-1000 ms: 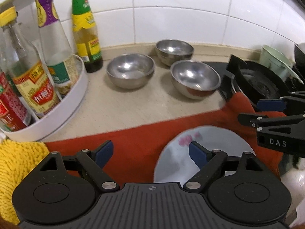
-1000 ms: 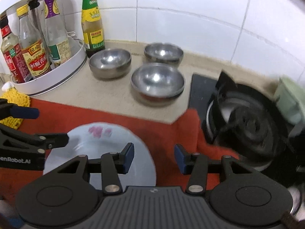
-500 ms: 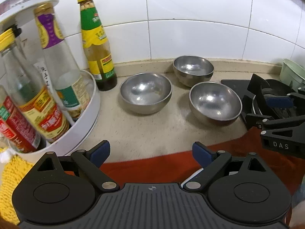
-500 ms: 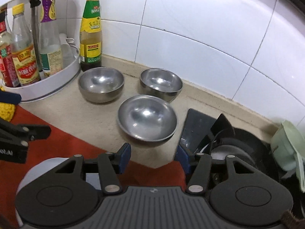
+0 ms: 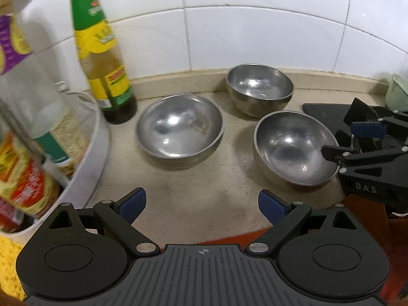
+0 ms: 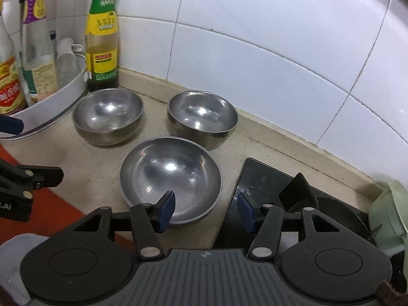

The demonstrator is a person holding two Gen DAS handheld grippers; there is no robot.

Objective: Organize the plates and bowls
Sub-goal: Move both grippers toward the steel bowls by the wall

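Note:
Three steel bowls stand empty on the beige counter: a left one (image 5: 179,130) (image 6: 108,114), a back one (image 5: 258,88) (image 6: 202,114) and a near right one (image 5: 293,148) (image 6: 170,173). My left gripper (image 5: 202,202) (image 6: 28,150) is open wide over bare counter, just short of the left bowl, with nothing between its fingers. My right gripper (image 6: 206,209) (image 5: 349,141) is open at the near right bowl. One pad hangs over that bowl's inside, the other over the stove edge, and neither presses on the rim. A white plate (image 6: 15,244) lies on the red cloth (image 6: 58,204) behind the grippers.
A white turntable rack (image 5: 94,153) with several sauce bottles stands at the left. A green-and-yellow labelled bottle (image 5: 104,58) stands by the tiled wall. The black gas stove (image 6: 280,188) and a pale green container (image 6: 390,214) are at the right. A yellow cloth (image 5: 10,267) lies at lower left.
Both grippers have moved forward from over the plate and red cloth to the bowls. The plate has dropped out of the left wrist view. The right jaws stand a little wider.

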